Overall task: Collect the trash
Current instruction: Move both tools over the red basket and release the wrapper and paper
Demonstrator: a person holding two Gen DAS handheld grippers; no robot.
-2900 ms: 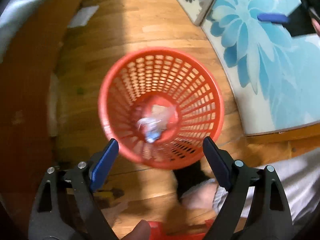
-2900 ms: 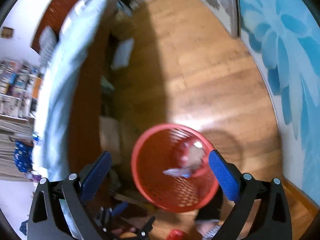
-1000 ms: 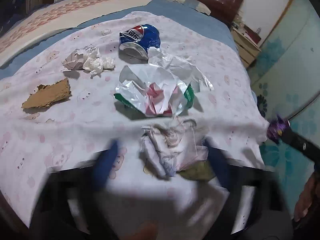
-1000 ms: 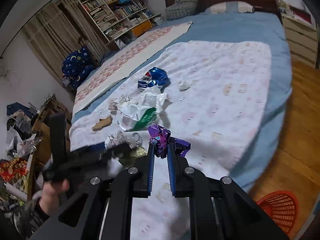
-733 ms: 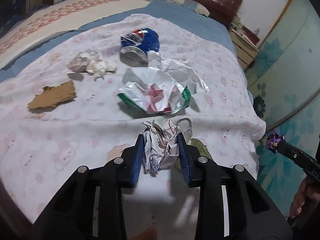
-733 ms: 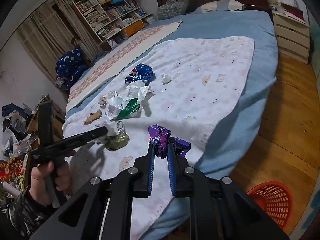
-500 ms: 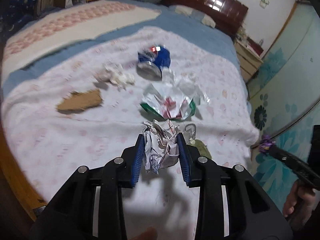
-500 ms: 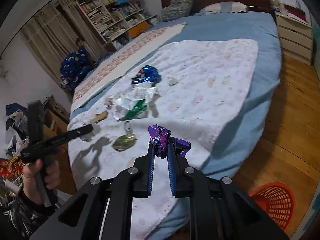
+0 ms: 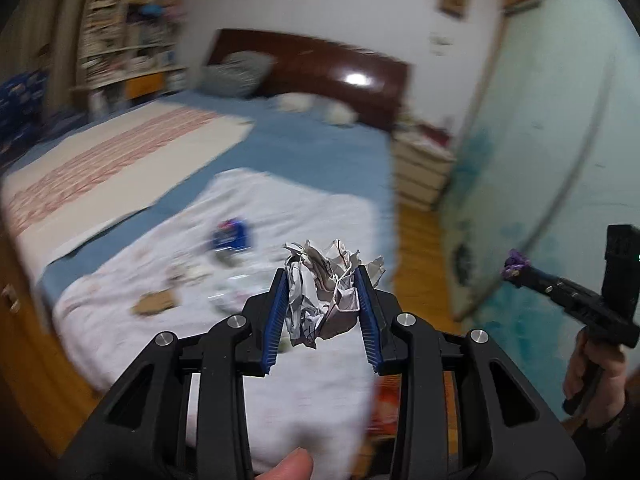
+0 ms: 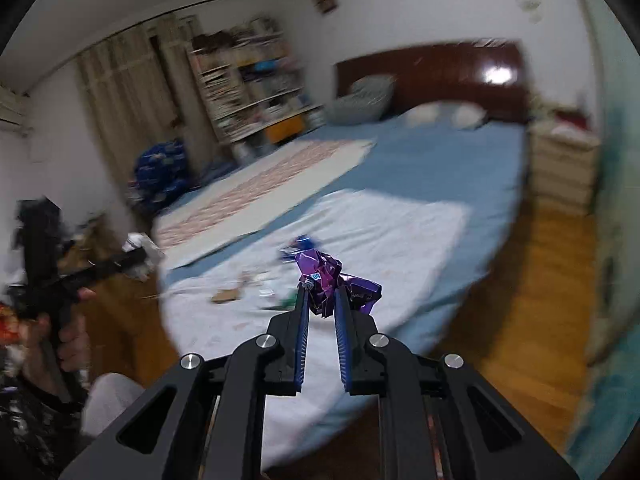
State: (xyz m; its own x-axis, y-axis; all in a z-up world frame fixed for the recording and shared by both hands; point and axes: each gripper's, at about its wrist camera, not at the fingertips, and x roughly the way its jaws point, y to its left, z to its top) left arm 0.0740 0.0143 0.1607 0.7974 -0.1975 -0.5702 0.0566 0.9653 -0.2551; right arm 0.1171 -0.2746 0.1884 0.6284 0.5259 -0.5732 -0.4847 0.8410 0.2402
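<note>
My left gripper (image 9: 321, 280) is shut on a crumpled white paper ball (image 9: 320, 296) and holds it high above the bed. My right gripper (image 10: 320, 286) is shut on a crumpled purple wrapper (image 10: 332, 278); it also shows at the right of the left wrist view (image 9: 516, 261). The left gripper with its paper shows at the left of the right wrist view (image 10: 140, 254). More trash lies blurred on the white sheet (image 9: 320, 220): a crushed blue can (image 9: 232, 234) and a brown cardboard scrap (image 9: 154, 302). An orange-red blur (image 9: 386, 404) below the bed edge may be the basket.
The bed with a blue cover (image 10: 460, 168) and dark headboard (image 9: 332, 76) fills the middle. A wooden floor (image 10: 532, 300) runs along its right side by a drawer unit (image 10: 564, 164). Bookshelves (image 10: 252, 80) stand behind.
Both grippers have risen and pulled back from the bed while holding their trash. The views now tilt up toward the headboard and walls, and are blurred by motion.
</note>
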